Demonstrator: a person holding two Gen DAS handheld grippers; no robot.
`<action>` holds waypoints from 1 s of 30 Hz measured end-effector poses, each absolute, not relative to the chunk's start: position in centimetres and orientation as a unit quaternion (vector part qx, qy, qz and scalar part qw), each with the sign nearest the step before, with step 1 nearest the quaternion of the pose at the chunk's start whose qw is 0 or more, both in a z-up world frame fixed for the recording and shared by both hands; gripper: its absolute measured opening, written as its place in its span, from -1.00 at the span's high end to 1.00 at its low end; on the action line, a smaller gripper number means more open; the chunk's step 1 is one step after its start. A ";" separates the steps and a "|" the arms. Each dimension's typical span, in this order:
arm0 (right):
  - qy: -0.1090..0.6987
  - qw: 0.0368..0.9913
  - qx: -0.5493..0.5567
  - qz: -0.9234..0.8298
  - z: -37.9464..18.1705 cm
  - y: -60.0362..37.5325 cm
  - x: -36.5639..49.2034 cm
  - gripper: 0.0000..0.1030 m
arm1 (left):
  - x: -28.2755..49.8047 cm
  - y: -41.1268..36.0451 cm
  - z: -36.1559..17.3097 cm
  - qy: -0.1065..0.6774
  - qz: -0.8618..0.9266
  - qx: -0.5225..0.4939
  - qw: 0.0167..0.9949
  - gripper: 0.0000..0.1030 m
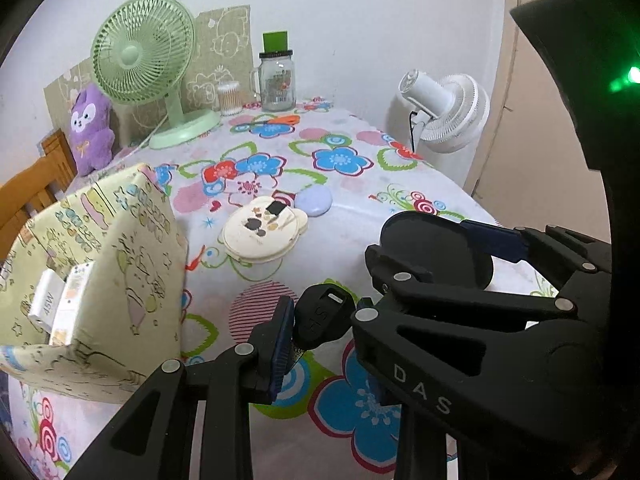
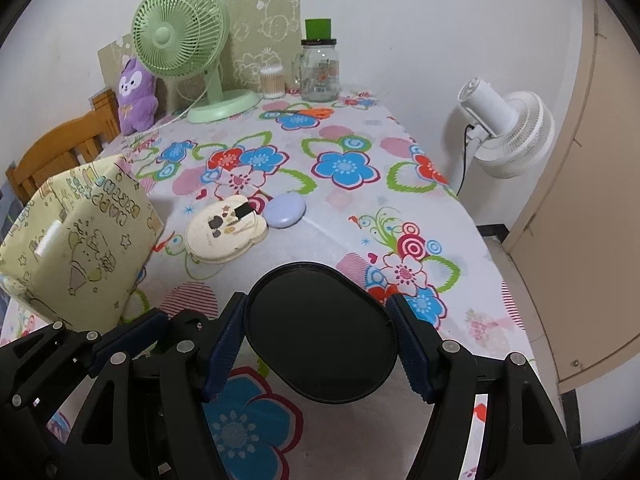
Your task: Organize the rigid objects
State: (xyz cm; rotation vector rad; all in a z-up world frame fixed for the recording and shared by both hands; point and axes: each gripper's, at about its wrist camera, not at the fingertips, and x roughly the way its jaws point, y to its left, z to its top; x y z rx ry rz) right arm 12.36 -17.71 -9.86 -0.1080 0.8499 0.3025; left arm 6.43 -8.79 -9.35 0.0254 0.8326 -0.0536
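My left gripper [image 1: 324, 328] is shut on a small black key-fob-like object [image 1: 320, 318], held above the flowered tablecloth. My right gripper [image 2: 320, 336] is shut on a flat black oval case [image 2: 320, 330], which also shows in the left wrist view [image 1: 436, 252]. A yellow patterned storage box [image 1: 100, 280] stands at the left and holds white chargers [image 1: 48, 300]; it also shows in the right wrist view [image 2: 80, 248]. A cream bear-shaped case [image 1: 264, 230] and a lilac oval case [image 1: 316, 200] lie mid-table.
A green desk fan [image 1: 144, 56], a purple plush [image 1: 90, 128], a cotton-swab tub [image 1: 230, 98] and a glass jar [image 1: 276, 80] stand along the back wall. A white floor fan [image 1: 444, 112] stands off the table's right edge. A wooden chair [image 1: 32, 188] is at the left.
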 end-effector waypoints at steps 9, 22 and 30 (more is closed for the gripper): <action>0.394 0.908 -0.053 0.132 -7.6 -17.8 11.0 -0.40 | 5.5 -8.7 -7.4 0.391 -0.032 0.017 0.920 0.37; 0.365 0.920 -0.061 0.126 -4.1 -17.3 9.4 -0.40 | 5.0 -8.2 -4.8 0.373 -0.037 0.017 0.927 0.37; 0.355 0.924 -0.062 0.129 -2.5 -16.7 9.0 -0.40 | 4.9 -7.7 -3.4 0.364 -0.038 0.019 0.930 0.37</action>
